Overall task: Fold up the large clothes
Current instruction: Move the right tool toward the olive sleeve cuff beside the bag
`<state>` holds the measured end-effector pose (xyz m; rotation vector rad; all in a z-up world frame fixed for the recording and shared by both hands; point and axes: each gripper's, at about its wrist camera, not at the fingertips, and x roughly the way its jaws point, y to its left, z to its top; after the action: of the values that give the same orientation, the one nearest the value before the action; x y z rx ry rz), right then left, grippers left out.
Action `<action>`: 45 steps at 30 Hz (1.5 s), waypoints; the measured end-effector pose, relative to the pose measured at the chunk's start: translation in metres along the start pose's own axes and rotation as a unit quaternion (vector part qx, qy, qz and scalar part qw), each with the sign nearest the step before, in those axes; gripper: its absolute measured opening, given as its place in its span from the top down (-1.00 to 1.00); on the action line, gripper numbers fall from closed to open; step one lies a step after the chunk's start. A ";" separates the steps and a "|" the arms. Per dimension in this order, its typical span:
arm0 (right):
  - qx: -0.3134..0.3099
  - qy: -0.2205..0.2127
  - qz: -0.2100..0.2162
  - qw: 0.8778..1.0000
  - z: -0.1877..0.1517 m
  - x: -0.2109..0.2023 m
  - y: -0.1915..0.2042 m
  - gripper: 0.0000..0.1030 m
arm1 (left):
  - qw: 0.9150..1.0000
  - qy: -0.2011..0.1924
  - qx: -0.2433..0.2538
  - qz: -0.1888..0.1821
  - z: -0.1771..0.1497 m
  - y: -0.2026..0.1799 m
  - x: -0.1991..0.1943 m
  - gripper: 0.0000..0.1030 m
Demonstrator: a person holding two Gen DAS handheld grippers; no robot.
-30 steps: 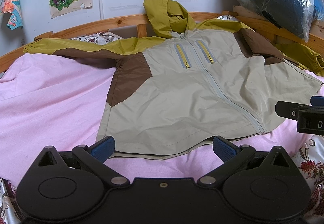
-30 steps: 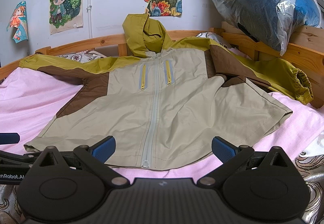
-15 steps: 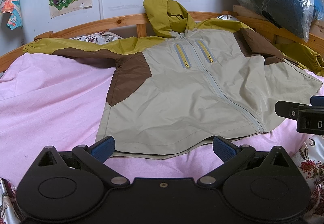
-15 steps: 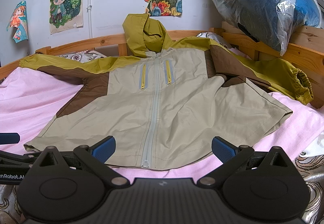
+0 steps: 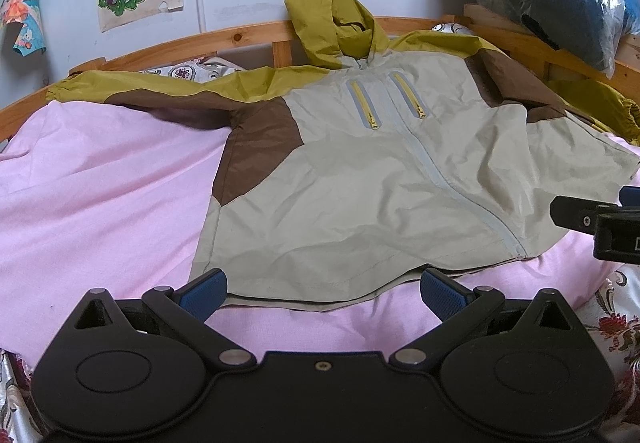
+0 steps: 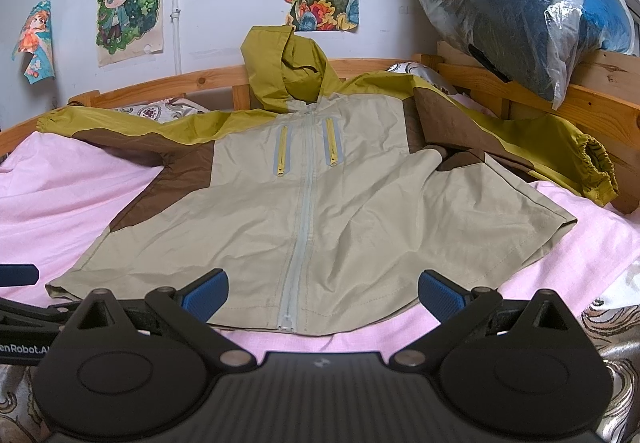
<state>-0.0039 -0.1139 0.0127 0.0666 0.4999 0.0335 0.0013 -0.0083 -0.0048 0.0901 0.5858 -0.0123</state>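
Lying flat and zipped on the pink sheet [image 5: 100, 203] of the bed, the jacket [image 6: 320, 195] spreads its sleeves toward the wooden rail [image 6: 200, 83] — a bagged bundle [image 6: 520, 3] sits beyond. Left hand-held gripper [image 5: 322, 289] and right hand-held gripper [image 6: 322, 289] hover released at the hem — nothing has shifted since before.

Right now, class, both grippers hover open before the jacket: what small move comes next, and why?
Probably ease the left gripper forward onto the hem of the jacket. It lies flat and unfolded on the pink sheet, and both the left and the right gripper are open and empty.
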 end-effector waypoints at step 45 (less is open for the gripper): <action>0.044 -0.008 -0.095 0.994 0.105 0.023 -0.037 -1.00 | 0.992 -0.010 0.116 0.048 0.216 0.022 0.035 -0.99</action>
<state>0.0671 -0.1557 0.0906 0.1062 0.4897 -0.1751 0.1508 -0.0046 0.1570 0.3435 0.5575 0.0121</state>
